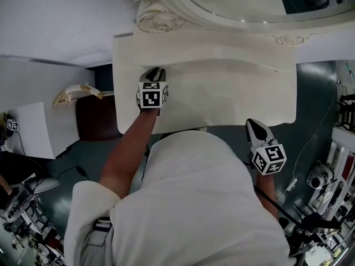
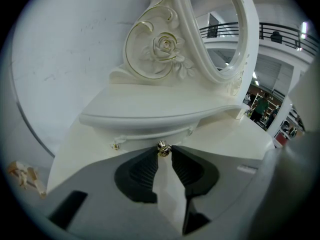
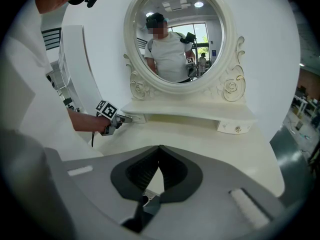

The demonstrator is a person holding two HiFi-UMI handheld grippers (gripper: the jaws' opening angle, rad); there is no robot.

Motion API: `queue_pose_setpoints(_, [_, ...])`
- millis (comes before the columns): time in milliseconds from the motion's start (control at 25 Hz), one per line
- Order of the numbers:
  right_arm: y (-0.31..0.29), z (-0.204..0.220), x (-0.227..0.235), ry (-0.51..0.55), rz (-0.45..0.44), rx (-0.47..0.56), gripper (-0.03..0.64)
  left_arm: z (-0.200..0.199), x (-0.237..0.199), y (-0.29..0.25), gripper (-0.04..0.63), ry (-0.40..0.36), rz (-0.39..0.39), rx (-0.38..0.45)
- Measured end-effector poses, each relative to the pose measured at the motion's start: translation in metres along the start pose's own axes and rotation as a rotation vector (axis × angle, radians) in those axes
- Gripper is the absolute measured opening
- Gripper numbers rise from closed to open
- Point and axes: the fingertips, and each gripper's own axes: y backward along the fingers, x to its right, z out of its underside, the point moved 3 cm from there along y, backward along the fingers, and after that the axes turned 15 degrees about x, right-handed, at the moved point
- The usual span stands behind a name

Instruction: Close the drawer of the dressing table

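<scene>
The white dressing table (image 1: 222,101) carries a raised shelf (image 2: 150,111) under its round mirror (image 3: 175,39). My left gripper (image 2: 163,151) is shut on the small gold knob (image 2: 162,147) of the left drawer (image 2: 145,136), just below the shelf's lip. In the head view this gripper (image 1: 157,71) reaches over the tabletop to the shelf's left end. I cannot tell how far the drawer stands out. My right gripper (image 3: 160,149) is shut on nothing, and it hovers at the table's front right edge (image 1: 252,123). The right drawer (image 3: 235,127) sits under the shelf's right end.
A dark brown stool (image 1: 97,118) and a pale carved piece (image 1: 77,93) stand left of the table. Lab gear and cables (image 1: 327,182) crowd the floor at the right. A white wall (image 2: 70,44) backs the table, and a curved white panel (image 3: 75,59) rises at the left.
</scene>
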Motion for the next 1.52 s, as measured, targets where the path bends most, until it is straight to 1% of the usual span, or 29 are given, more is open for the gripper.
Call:
queue_pose_setpoints(600, [0.01,0.006,-0.002,-0.02,0.041,-0.003,0.002,-0.005,-0.004,-0.008,0.092,-0.01,0.01,-0.006])
queue_pose_setpoints(1080, [0.016,0.011,-0.001,-0.031,0.055,-0.008,0.002,-0.004,-0.005,-0.01,0.092,-0.011,0.021,-0.013])
queue_pose_setpoints(1440, [0.024,0.017,0.002,-0.038,0.048,-0.007,0.002,-0.005,-0.004,-0.011,0.098,0.006,-0.006,-0.01])
queue_pose_setpoints(1520, [0.027,0.019,0.003,-0.038,0.045,-0.004,0.002,-0.005,-0.003,-0.011,0.112,0.008,-0.015,-0.007])
